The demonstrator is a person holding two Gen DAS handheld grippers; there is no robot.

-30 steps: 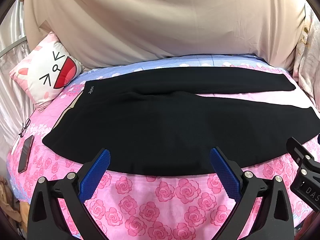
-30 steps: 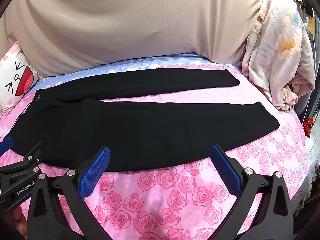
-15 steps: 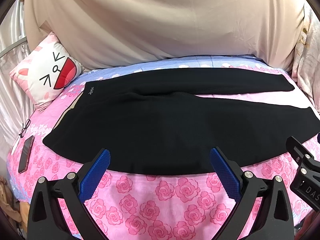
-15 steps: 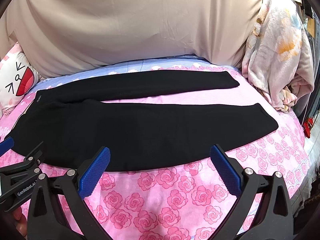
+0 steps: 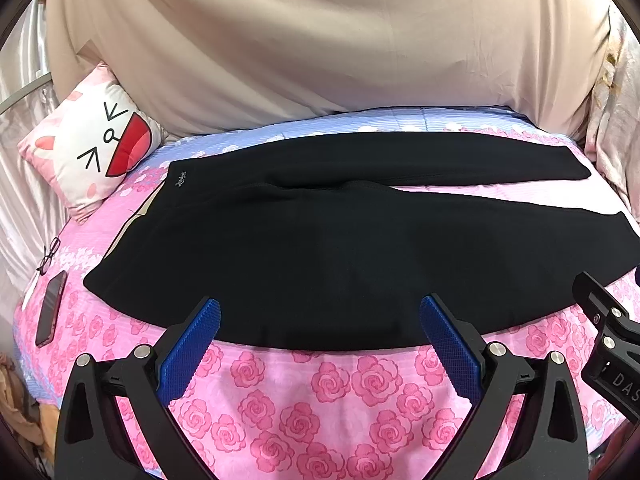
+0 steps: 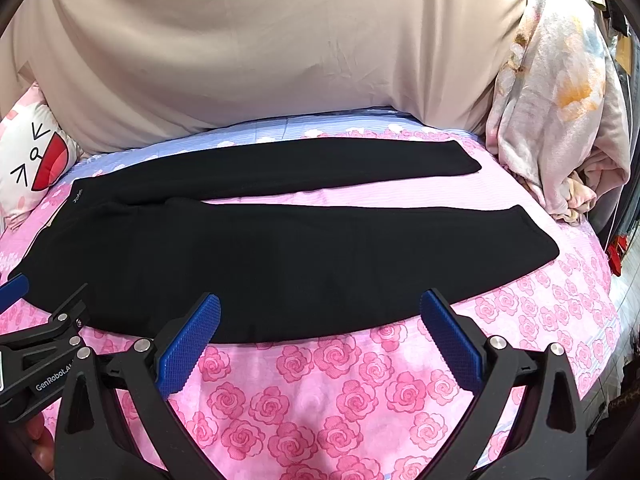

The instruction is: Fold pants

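Observation:
Black pants [image 5: 320, 248] lie flat on the pink rose bedspread [image 5: 312, 392], waist at the left, both legs spread apart and running right. They also show in the right wrist view [image 6: 280, 256], with the leg cuffs at the right. My left gripper [image 5: 320, 320] is open and empty, its blue pads just over the near edge of the pants. My right gripper [image 6: 320, 316] is open and empty, over the near leg's edge. Each gripper shows at the side of the other's view.
A cartoon-face pillow [image 5: 88, 148] leans at the back left. A phone [image 5: 50, 308] and glasses [image 5: 49, 254] lie on the bed's left edge. A beige sheet [image 5: 320, 40] covers the back. A bundled floral blanket [image 6: 560, 120] stands at the right.
Both grippers have edged slightly closer to the pants' near edge. The pants have not moved.

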